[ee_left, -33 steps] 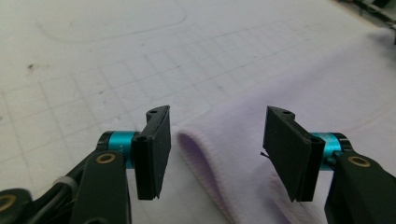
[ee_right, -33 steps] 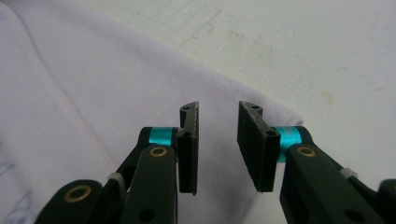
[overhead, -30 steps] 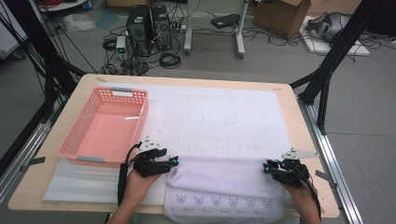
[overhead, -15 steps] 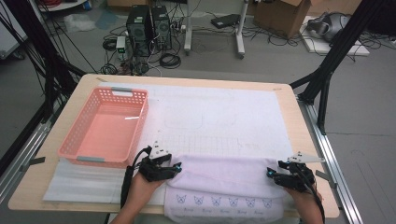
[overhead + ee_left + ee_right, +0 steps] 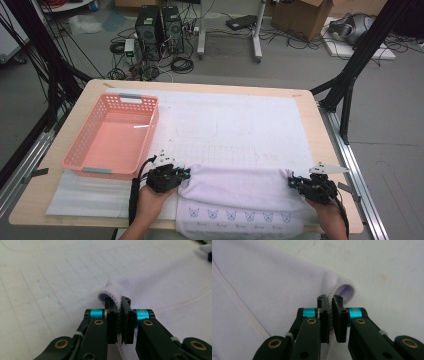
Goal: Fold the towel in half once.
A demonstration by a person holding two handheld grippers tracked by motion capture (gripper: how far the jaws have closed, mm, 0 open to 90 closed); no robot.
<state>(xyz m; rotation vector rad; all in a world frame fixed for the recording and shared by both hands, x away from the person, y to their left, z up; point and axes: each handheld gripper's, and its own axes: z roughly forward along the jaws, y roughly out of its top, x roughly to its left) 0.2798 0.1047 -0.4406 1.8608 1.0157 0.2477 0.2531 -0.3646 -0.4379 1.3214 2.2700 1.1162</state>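
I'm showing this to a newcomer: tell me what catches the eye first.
First the pale lilac towel at the near edge of the table, with a row of small blue faces along its hem. Each far corner is pinched in tongs, the left tongs and the right tongs, both shut on its stitched edge. Next comes the empty pink basket at the table's left side.
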